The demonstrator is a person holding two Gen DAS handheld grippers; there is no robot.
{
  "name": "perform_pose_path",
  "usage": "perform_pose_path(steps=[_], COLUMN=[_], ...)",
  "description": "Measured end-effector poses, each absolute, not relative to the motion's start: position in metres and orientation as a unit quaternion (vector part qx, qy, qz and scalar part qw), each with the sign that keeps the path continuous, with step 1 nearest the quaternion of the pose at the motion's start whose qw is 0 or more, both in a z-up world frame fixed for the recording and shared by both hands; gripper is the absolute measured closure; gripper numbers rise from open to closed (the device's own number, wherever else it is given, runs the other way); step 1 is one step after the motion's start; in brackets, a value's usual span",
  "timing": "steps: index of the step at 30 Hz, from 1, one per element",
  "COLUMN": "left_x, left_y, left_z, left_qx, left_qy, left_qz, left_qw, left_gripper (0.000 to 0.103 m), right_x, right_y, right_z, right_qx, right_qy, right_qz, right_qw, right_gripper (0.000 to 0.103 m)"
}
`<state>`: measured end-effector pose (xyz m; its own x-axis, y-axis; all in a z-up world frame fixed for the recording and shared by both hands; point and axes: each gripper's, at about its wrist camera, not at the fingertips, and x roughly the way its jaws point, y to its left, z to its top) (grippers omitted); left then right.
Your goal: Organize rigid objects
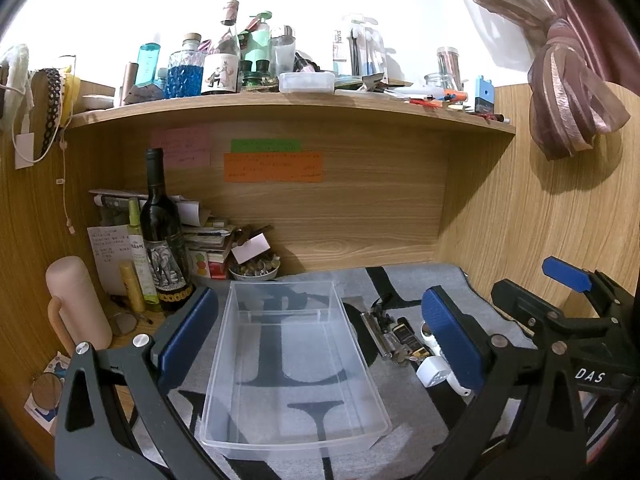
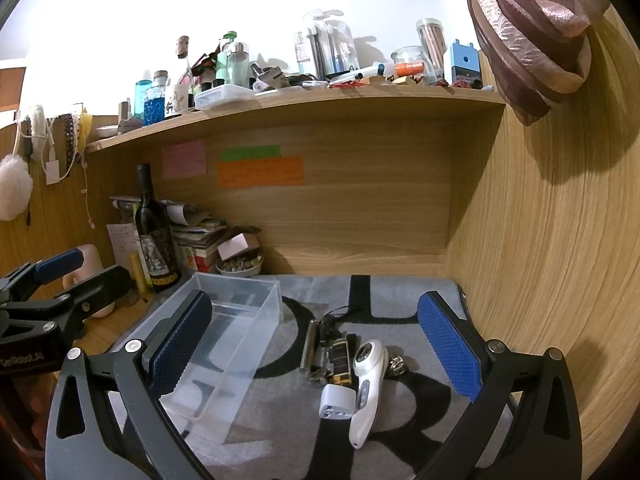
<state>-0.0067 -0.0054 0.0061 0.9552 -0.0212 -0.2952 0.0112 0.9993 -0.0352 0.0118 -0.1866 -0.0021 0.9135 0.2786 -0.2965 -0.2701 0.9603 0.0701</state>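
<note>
So the small hard things lie in a tight bunch on the gray mat (image 2: 404, 292), near its right edge: a white shaver (image 2: 370, 376), a little white box (image 2: 337, 401) touching it, a dark flat thing with gold ends (image 2: 340, 360), a silver tube (image 2: 309, 346) and a small metal bit (image 2: 396, 366) on the far side of the shaver. Just beside them, toward the left edge of the mat, sits the clear plastic bin (image 1: 294, 364), and it has nothing in it yet, so I think no sorting is done. The right gripper (image 2: 316, 350) hangs over the bunch with its jaws wide and nothing between them. The left gripper (image 1: 320, 332) hangs over the bin, also wide, also with nothing in it. What could go wrong? The things touch each other, so a grab at one may push or drag its neighbor along. The shaver is round and smooth and may slip out of the pads. The silver tube may roll away if bumped. I cannot tell for sure whether a cord ties some of the dark pieces together; if it does, lifting one could pull the others. The bin is light and may slide on the mat if a finger hits its wall. At the back left corner of the desk stand a wine bottle (image 1: 160, 236) and a pink flask (image 1: 76, 308), and a wide swing by the left gripper could knock them over.
</note>
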Motion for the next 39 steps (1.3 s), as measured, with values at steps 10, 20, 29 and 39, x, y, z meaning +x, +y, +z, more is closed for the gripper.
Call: perform_pose_path(steps=[10, 20, 29, 39], left_x=[-0.0071, -0.0072, -0.0056, -0.0056], left_y=[-0.0052, -0.0034, 0.0001, -0.0005], left_z=[0.0062, 0.0057, 0.004, 0.0036], left_qx=[-0.017, -0.019, -0.022, -0.023], left_qy=[0.149, 0.149, 0.151, 0.149], left_qz=[-0.008, -0.009, -0.016, -0.015], left_qw=[0.989, 0.989, 0.988, 0.988], left_gripper=[0.0, 0.0, 0.0, 0.0], right_x=[0.0117, 0.0112, 0.0109, 0.01], right_y=[-0.184, -0.1831, -0.182, -0.1808], right_z=[-0.0004, -0.0009, -0.0008, 0.0001], right_qx=[0.01, 0.007, 0.003, -0.001], right_qy=[0.149, 0.148, 0.147, 0.146], right_qz=[0.141, 0.143, 0.143, 0.143], right_qw=[0.979, 0.979, 0.979, 0.979], right_gripper=[0.0, 0.0, 0.0, 0.0])
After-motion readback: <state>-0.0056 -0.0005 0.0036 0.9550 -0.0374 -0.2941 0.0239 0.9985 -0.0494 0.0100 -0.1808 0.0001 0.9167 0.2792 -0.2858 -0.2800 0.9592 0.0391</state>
